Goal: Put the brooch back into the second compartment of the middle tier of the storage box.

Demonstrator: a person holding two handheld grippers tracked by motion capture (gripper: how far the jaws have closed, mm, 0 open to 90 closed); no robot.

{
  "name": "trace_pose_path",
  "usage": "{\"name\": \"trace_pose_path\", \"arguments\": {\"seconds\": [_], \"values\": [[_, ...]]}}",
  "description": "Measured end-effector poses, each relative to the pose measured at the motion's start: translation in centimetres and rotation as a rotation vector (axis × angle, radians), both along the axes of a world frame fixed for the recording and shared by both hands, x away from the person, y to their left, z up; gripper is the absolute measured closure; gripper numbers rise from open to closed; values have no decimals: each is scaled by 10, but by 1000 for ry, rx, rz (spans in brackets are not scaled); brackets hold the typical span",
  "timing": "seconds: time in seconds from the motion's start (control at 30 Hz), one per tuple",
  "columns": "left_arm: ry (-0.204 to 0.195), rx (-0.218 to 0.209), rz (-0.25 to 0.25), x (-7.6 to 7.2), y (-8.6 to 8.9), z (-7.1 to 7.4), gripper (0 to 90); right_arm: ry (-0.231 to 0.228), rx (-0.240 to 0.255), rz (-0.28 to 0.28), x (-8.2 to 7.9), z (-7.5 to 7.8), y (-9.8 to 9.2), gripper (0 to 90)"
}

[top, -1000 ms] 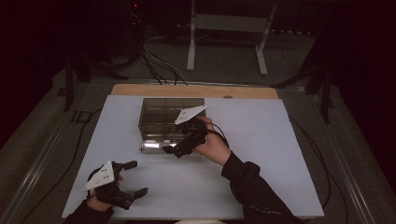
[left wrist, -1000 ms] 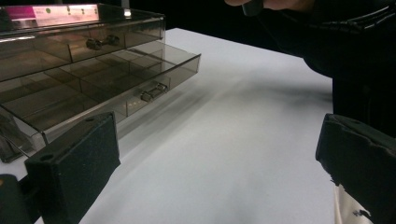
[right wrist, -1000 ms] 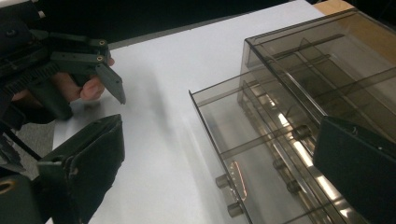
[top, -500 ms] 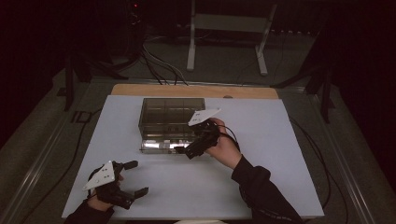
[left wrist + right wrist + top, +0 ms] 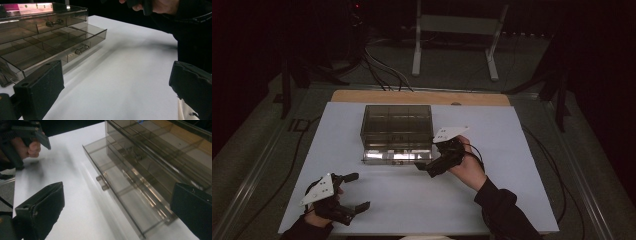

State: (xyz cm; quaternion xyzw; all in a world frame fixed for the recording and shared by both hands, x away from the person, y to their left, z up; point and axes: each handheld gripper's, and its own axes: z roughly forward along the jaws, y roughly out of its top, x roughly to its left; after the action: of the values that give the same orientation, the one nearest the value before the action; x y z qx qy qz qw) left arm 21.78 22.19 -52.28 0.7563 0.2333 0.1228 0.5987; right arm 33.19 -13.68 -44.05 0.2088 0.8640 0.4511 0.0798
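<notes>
Now the smoky plastic drawer box (image 5: 397,127) sits toward the far edge of the white table top (image 5: 512,200), a little left of its middle, with a strip of bare wood (image 5: 422,97) showing beyond the white sheet. Its bottom drawer (image 5: 394,156) is pulled partway out toward the person, and the divided compartments inside it look bare as far as I can make out through the tinted plastic. In the left gripper view the upper drawer (image 5: 37,27) sits flush in the box, its small knob (image 5: 53,23) facing out, while the lower drawer's knob (image 5: 81,49) stands forward of it.

The right gripper (image 5: 428,167) is just at the right end of the pulled-out drawer, near its front corner, with the hand (image 5: 468,167) behind it and the dark sleeve (image 5: 504,212) running back to the near edge. In the right gripper view its jaws stand wide apart with nothing between them; the drawer front and its knob (image 5: 102,183) lie ahead of them, untouched.

The left gripper (image 5: 354,192) rests well apart from the box, at the near left corner of the table top, grey plate (image 5: 319,189) on top. Its jaws also gape wide, holding nothing, bare white surface between them.
</notes>
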Motion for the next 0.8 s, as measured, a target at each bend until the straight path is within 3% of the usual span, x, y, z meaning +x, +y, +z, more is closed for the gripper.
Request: {"name": "trace_pose_path", "arguments": {"seconds": [0.17, 0.43, 0.8], "values": [[0, 4, -2, 1, -1, 0, 6, -14, -12, -25, -7, -11, -13, 0], [0, 9, -2, 0, -1, 0, 6, 15, 2, -47, -17, -29, -35, 0], [-2, 7, -2, 0, -1, 0, 6, 15, 13, -90, -30, -49, -68, 0]]}}
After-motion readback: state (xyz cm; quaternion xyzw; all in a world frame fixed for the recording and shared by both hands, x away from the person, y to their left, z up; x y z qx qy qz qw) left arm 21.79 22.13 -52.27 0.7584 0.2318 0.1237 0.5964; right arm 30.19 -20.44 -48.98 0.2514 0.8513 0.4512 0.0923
